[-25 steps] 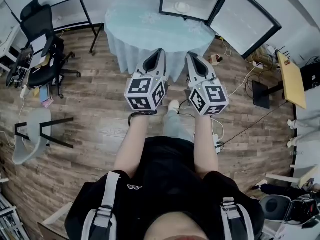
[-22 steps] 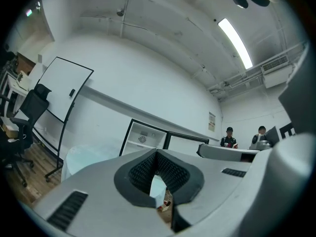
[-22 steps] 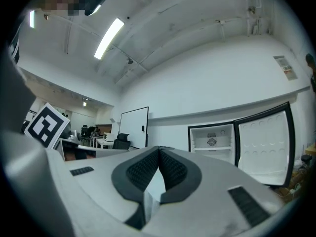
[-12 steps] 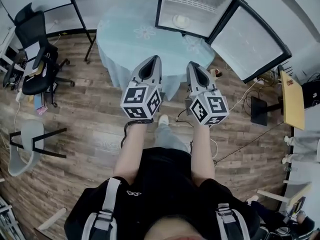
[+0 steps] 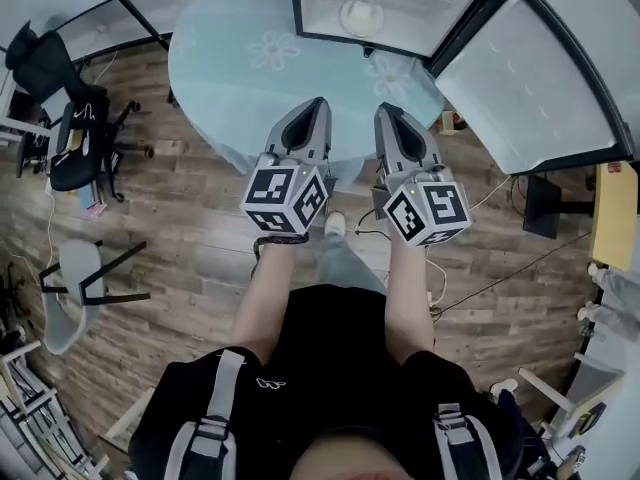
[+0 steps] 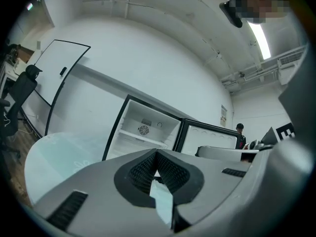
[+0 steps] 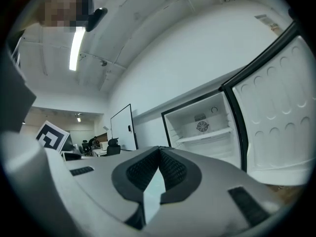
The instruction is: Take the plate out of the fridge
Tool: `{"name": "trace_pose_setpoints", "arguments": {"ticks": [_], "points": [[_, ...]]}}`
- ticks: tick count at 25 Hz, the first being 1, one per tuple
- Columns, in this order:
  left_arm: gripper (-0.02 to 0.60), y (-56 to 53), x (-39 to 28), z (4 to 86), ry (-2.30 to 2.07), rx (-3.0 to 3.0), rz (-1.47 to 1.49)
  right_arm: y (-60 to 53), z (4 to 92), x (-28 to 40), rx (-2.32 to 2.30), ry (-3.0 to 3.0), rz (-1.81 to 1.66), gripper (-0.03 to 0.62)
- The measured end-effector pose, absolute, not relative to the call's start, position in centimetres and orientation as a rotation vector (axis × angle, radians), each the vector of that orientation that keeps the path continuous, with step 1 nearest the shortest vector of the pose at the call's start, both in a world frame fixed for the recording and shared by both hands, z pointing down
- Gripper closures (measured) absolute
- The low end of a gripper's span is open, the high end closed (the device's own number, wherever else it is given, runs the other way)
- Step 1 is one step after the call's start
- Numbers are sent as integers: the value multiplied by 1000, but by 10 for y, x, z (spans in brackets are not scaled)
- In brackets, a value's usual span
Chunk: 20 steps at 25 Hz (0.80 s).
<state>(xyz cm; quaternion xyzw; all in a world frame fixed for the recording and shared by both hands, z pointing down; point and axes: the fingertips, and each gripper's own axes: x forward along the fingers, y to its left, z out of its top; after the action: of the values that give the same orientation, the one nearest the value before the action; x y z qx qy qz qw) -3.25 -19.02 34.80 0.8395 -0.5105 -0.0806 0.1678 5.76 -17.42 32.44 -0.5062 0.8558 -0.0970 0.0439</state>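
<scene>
A white plate (image 5: 361, 15) lies on the bottom shelf of the open fridge (image 5: 296, 8) at the top of the head view. The fridge door (image 5: 530, 78) is swung out to the right. Side by side at the near edge of a round table (image 5: 230, 78) with a pale blue cloth, my left gripper (image 5: 318, 104) and right gripper (image 5: 384, 109) point toward the fridge, well short of the plate. Both are shut with nothing between the jaws. The left gripper view shows the fridge (image 6: 143, 127) ahead beyond the closed tips (image 6: 156, 152). The right gripper view shows the fridge (image 7: 202, 127) past its tips (image 7: 159, 148).
A black office chair (image 5: 70, 138) and a grey chair (image 5: 75, 283) stand on the wood floor at the left. Cables (image 5: 500, 268) run across the floor at the right, near a yellow tabletop (image 5: 612, 203). A whiteboard (image 6: 54, 78) leans against the wall left of the fridge.
The person has walked toward the table and fridge, which now sit closer in the head view. Both grippers came forward with them and stayed shut and empty.
</scene>
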Motion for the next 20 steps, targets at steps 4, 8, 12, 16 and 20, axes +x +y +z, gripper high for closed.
{"name": "trace_pose_setpoints", "arguments": {"ticks": [4,8,12,16,20], "points": [[578,-229,-2,341,-1438,2401,-202,-216,320,95,-1549,2582,-333,591],[575,-252,16,341,-1438,2423,-121,-243,324,108,-1515,2553,-386,591],[575,-268,25,343,-1424,2423,-87,-255,326,104,-1469,2565,-398,591],[575,-281,45,337,-1364,2444,-105,-261,320,123,-1515,2558,-369,591],[577,-289,82,326,-1292,2481,-123,-268,313,156,-1570,2531,-375,591]]}}
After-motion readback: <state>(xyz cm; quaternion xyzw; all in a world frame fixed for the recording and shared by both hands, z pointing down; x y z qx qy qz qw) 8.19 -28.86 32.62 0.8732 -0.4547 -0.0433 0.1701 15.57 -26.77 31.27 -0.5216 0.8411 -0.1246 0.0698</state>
